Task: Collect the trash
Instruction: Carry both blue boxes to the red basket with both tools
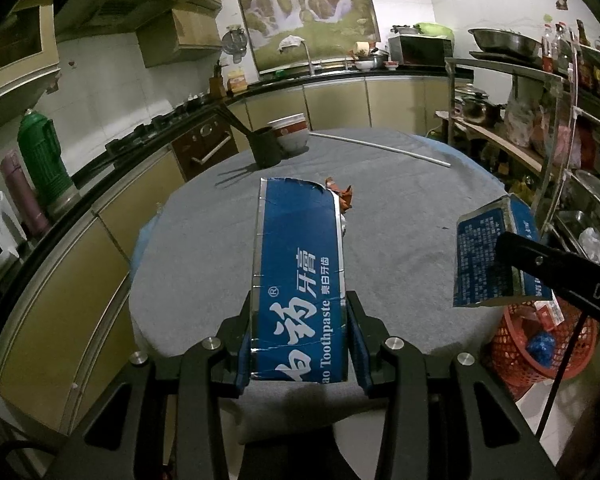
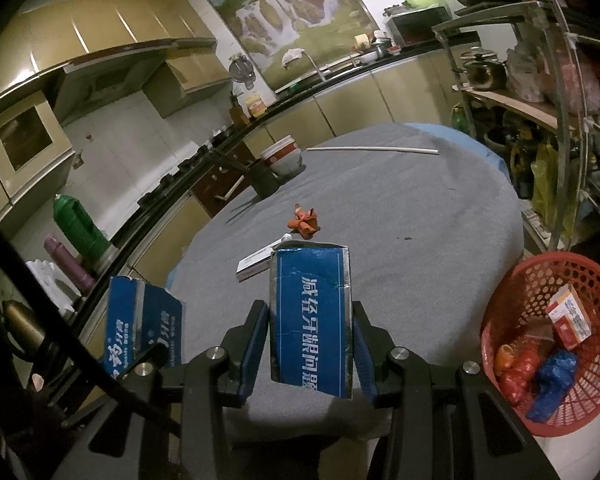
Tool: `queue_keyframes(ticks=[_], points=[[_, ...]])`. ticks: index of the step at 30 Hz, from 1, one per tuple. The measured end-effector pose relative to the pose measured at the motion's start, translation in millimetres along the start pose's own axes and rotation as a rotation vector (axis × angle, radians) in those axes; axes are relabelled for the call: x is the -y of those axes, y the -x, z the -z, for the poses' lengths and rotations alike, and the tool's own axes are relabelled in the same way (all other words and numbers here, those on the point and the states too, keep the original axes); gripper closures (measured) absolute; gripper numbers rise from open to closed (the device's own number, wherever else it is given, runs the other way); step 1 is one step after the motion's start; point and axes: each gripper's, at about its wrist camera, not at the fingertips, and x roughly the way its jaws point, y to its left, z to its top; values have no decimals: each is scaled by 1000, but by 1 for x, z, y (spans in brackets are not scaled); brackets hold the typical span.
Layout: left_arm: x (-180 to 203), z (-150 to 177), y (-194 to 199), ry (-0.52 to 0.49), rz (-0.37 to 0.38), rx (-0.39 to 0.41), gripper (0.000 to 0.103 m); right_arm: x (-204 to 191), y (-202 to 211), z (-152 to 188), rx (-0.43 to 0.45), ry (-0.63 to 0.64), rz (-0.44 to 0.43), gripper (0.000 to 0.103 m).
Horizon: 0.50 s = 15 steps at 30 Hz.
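Fingers of the left gripper (image 1: 299, 332) clamp a torn blue toothpaste box half (image 1: 298, 276); the right gripper (image 2: 310, 344) grips another blue toothpaste box piece (image 2: 311, 320). Both hang above the grey-clothed round table (image 2: 400, 220). A red mesh basket (image 2: 540, 280) of trash sits beside the table's right edge. A crumpled orange wrapper (image 2: 305, 222) and small white box (image 2: 254, 262) lie on the cloth.

centre of table (image 2: 420, 208) lay open | orange wrapper (image 2: 305, 222), white tube (image 2: 256, 260) ahead | bowls (image 2: 283, 158), dark cup (image 2: 265, 182) blocked far-left edge
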Motion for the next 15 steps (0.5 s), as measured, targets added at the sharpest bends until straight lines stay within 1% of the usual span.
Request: queue_keyframes(ticks=[4, 7, 15], points=[[6, -1, -1, -12, 16, -10, 61, 6, 5, 1, 5, -14, 4, 60], [16, -3, -3, -23, 57, -29, 61, 15, 10, 0, 14, -29, 9, 60], [54, -6, -8, -76, 129, -61, 61, 58, 28, -4, 47, -118, 40, 60]])
